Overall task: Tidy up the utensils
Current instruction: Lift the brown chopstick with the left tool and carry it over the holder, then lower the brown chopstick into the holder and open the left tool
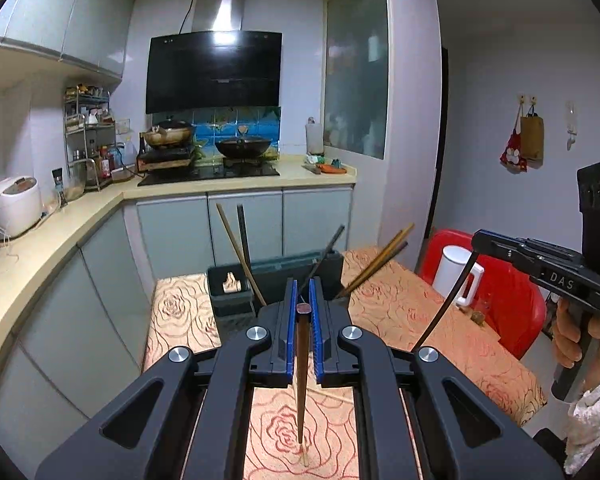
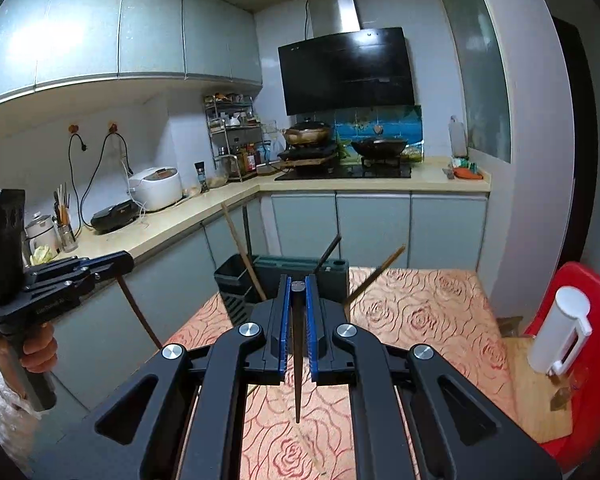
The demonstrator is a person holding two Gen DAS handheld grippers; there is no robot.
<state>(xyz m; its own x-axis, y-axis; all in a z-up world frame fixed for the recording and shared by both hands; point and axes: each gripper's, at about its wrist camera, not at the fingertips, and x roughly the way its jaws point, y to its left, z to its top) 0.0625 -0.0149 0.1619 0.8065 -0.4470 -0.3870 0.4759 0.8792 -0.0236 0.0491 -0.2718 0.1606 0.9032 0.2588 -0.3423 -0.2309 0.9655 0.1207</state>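
Note:
My left gripper (image 1: 303, 284) is shut on a brown chopstick (image 1: 302, 380) that hangs tip-down above the rose-patterned tablecloth (image 1: 180, 312). In the right wrist view, my right gripper (image 2: 298, 280) is shut on a dark chopstick (image 2: 298, 360), which also hangs tip-down. Each gripper shows in the other's view: the right gripper (image 1: 476, 240) with its dark chopstick (image 1: 444, 300), and the left gripper (image 2: 126, 260) with its brown chopstick (image 2: 138, 312). Just beyond both stands a dark utensil holder (image 1: 228, 304) (image 2: 236, 280) with several chopsticks leaning in it.
A pale chopstick (image 1: 334, 396) lies on the cloth under the grippers. A white jug (image 1: 454, 276) (image 2: 560, 328) stands on a red chair (image 1: 512, 300) right of the table. A beige counter (image 1: 40, 236) with a rice cooker (image 1: 14, 204) runs along the left.

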